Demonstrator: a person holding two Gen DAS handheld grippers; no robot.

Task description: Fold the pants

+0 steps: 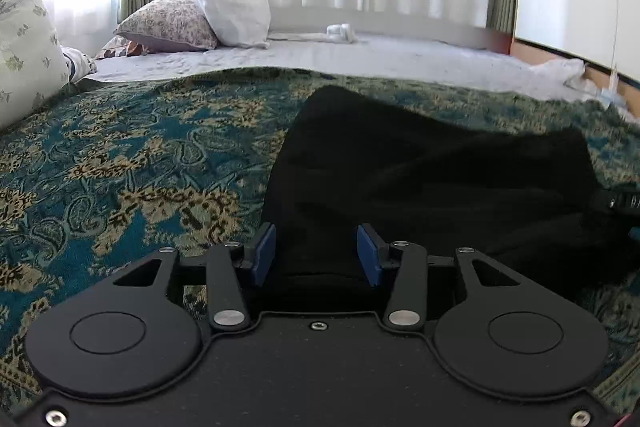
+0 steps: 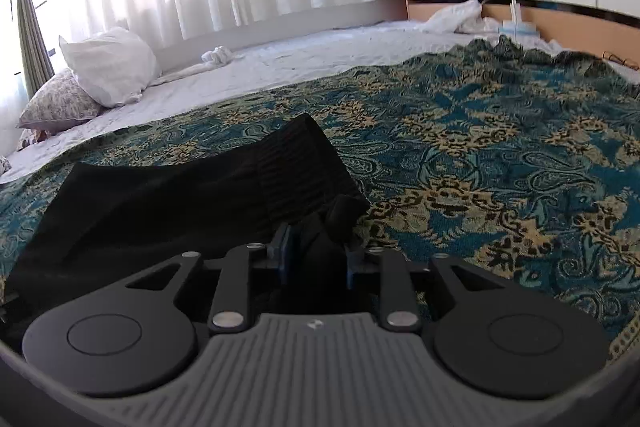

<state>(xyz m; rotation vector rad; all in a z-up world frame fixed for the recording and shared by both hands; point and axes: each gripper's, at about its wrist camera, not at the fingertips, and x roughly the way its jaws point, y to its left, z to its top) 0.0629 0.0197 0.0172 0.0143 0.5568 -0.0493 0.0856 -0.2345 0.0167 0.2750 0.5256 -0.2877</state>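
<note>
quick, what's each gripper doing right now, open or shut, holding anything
Left gripper: open, pads apart over the black pants, gripping nothing.
Right gripper: shut on a bunched bit of the pants.

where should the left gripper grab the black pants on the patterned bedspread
Take the near hem edge of the black fabric pants, coming in low from the near side. That edge already lies between the open left gripper, flat on the teal and gold patterned bedspread. The right gripper is shut on a bunched corner, so gripping the matching edge probably keeps the fold even.
</note>
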